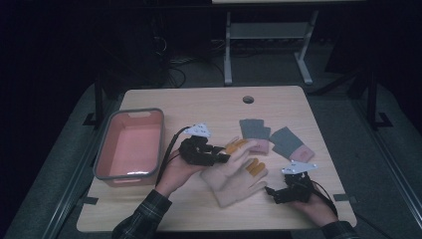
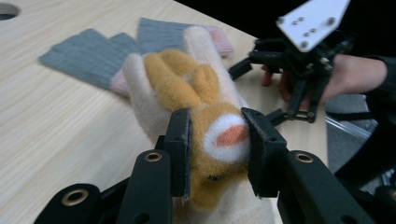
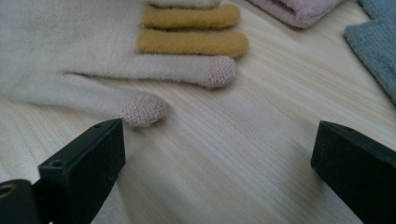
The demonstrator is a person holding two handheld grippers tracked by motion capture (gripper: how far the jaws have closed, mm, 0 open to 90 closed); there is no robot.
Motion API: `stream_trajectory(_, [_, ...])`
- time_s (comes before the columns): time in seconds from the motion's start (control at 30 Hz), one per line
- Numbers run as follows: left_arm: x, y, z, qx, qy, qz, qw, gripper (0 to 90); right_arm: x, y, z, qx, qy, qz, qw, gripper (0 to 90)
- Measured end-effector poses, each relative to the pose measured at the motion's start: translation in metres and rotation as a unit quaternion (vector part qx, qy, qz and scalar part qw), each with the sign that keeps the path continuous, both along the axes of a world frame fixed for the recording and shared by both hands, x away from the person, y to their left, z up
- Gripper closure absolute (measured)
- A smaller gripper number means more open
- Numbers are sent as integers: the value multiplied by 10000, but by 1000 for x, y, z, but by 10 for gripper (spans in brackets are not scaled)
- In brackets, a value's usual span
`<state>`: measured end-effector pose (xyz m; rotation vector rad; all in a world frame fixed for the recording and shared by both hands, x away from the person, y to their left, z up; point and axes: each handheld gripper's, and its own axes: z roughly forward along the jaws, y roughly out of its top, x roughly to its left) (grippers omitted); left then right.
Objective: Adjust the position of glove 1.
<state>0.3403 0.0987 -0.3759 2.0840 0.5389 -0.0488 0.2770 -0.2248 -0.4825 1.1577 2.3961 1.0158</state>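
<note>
nearest to me, my right gripper (image 1: 269, 190) is resting low over the near right part of the pale wooden table (image 1: 209, 102), its jaws standing wide apart with nothing between them. in the right gripper view, bare wood is lying between the two black jaws, and the pinkish fingertip of the cream knitted glove with mustard-yellow fingers (image 3: 70, 51) is lying just beside the tip of the left jaw; i cannot tell whether they are touching.

a little farther out, my left gripper (image 2: 215, 149) is clamping down on that same pair of gloves. in the left gripper view the pads are pressing from both sides on a fuzzy mustard-yellow animal face with a white muzzle and orange nose (image 2: 224, 135), sewn on the glove's back, with two small mustard ears sticking up beyond it. in the high view the cream gloves (image 1: 234, 177) are lying at the middle of the table between my two grippers, one part lifted towards the left gripper (image 1: 225, 155).

to the left of my left hand, a pink plastic tub with a grey rim (image 1: 130, 177) is sitting near the table's left edge.

beyond the cream gloves, a pair of grey knitted gloves with pink cuffs (image 1: 286, 142) is lying flat on the wood, touching the cream pair in the left gripper view. farther still, a round cable hole (image 1: 248, 99) is showing near the far edge.
</note>
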Motion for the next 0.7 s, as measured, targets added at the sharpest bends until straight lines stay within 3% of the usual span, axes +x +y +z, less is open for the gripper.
stream_trajectory(0.3, [-11, -22, -6, 194, -22, -485, 9986, 647, 0, 0, 0, 12, -3, -5, 10000, 23])
stream_trajectory(0.7, [-18, -43, -33, 643, -91, -749, 9951, 640, 0, 0, 0, 5, 1, -1, 10000, 23])
